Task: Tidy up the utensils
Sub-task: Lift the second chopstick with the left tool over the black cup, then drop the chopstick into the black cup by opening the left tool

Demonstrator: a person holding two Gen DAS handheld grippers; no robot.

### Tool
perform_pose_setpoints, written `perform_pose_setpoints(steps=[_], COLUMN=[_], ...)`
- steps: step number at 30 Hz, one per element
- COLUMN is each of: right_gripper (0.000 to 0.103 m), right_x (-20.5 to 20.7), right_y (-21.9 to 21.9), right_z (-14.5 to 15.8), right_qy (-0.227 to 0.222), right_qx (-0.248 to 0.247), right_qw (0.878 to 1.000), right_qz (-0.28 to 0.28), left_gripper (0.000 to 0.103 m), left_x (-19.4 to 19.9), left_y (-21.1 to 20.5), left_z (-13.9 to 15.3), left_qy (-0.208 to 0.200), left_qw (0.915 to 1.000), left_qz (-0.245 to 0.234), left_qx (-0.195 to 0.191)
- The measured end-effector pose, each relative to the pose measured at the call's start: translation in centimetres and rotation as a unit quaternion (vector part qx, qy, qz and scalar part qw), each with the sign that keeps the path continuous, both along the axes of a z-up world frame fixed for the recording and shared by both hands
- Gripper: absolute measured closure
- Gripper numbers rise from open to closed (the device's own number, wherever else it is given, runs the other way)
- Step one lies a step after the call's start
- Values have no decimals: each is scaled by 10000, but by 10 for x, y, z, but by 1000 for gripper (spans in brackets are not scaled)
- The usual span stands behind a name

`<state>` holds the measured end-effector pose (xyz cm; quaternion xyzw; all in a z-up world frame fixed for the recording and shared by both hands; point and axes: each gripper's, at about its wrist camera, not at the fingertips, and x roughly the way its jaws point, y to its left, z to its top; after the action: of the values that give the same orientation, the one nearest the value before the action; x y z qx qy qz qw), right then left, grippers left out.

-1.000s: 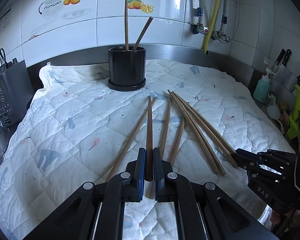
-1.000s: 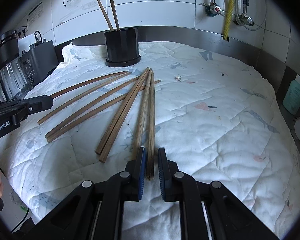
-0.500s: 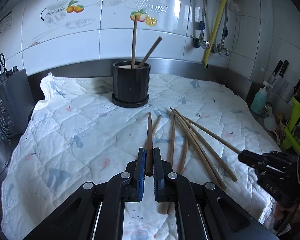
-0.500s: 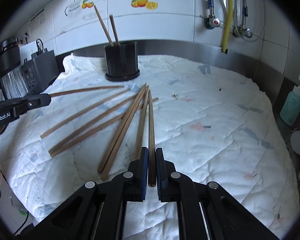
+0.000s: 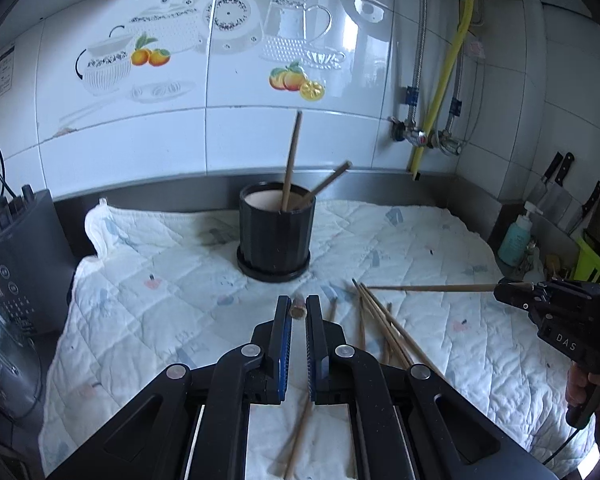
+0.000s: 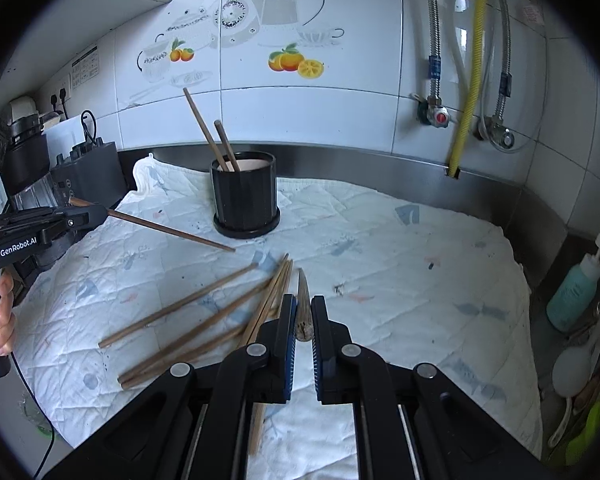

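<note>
1. White tiled wall with fruit-and-teapot decals is backing a counter; a quilted white cloth (image 5: pixel 172 280) is covering the work surface under both grippers.
2. Left gripper (image 5: pixel 299 312) is closing narrowly on one chopstick (image 5: pixel 299 309), whose blunt end is showing between the blue-lined jaws. In the right wrist view the same stick (image 6: pixel 172 230) is projecting from that gripper (image 6: pixel 100 213), slanting down toward the cloth, tip near the holder's base.
3. Right gripper (image 6: pixel 303 316) is clamping a second chopstick (image 6: pixel 303 304), jaws nearly together, with the tapered tip pointing ahead. In the left wrist view this stick (image 5: pixel 428 288) is lying roughly level, above the cloth, extending from that gripper (image 5: pixel 500 291) toward the loose pile.
4. Black ribbed holder (image 5: pixel 276 236) is standing upright on its saucer straight ahead of the left gripper, well beyond the fingertips, with two chopsticks leaning inside.
5. Loose chopsticks (image 6: pixel 204 320) are lying on the cloth, fanned out, just ahead and left of the right gripper.
6. Teal pump bottle (image 6: pixel 572 292) is standing at the far right, off the cloth.
</note>
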<state>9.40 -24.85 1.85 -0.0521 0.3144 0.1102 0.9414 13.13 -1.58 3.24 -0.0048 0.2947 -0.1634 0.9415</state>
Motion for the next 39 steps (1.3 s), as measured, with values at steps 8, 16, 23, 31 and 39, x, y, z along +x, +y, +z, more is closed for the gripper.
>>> perform_pose_setpoints(steps=[8,16,23,31,39], right_gripper=[94,94,94,94,94], right_x=[25,50,71,98,128], right_y=[0,8,17,36,61], right_z=[34,65,88,126,144], right_qy=[-60,-132,-190,-552,-865], right_qx=[-87,-274,-377,-135,142], right_qw=[9998,9992,9984,9969,9934], right_qz=[137,277,371,535,736], left_gripper=[97,97,97,97,97], left_x=[25,46,61,91,122], left_y=[16,17,23,23,11], left_z=[38,65,101,142,158], left_qy=[-167,-366,-721,-1101,-1363], left_qw=[9998,9992,9972,9936,9903], left_qz=[61,66,154,241,278], left_qx=[-37,143,143,24,-21])
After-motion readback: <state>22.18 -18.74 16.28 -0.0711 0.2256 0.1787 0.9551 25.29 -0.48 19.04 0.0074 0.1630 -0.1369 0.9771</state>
